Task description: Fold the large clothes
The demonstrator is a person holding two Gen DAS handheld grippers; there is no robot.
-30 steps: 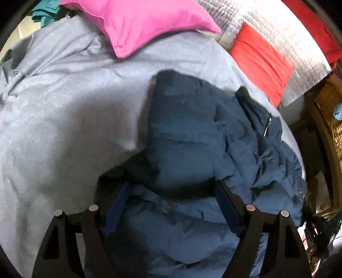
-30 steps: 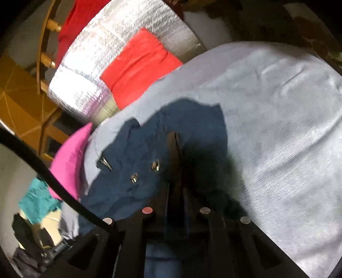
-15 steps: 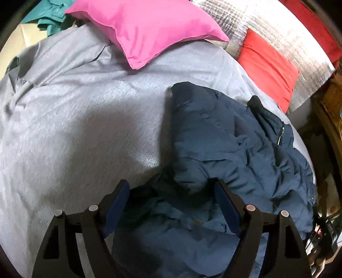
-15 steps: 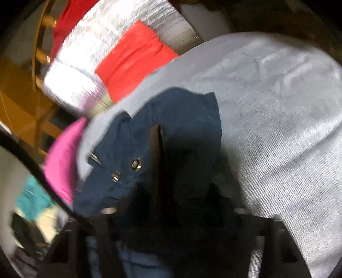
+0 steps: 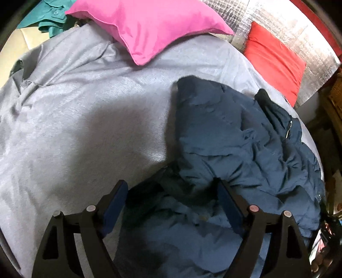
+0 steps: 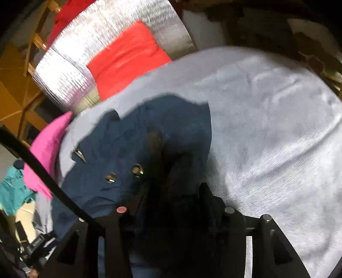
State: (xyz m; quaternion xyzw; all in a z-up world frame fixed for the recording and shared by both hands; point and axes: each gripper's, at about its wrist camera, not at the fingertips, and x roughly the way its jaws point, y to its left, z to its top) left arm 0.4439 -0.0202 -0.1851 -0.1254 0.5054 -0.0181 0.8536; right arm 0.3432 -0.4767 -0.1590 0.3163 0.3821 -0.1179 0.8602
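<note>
A dark navy padded jacket [image 5: 235, 145] lies crumpled on a grey bedsheet [image 5: 85, 128], a sleeve folded across its body. My left gripper [image 5: 171, 192] is open above the jacket's near edge and holds nothing. In the right wrist view the same jacket [image 6: 139, 145] shows metal snaps [image 6: 136, 170]. My right gripper [image 6: 177, 188] is open over the jacket, fingers dark and blurred, with fabric between and under them.
A pink pillow [image 5: 149, 25] and a red pillow [image 5: 275, 62] lie at the bed's far side, against a silver quilted headboard [image 5: 267, 17]. Teal clothing [image 5: 51, 19] is heaped past the bed corner. A black cable [image 6: 49, 177] crosses the right wrist view.
My right gripper, shut on a fold of jacket a second ago, has opened. My left gripper has drawn back from the jacket, so more sheet and pillow show.
</note>
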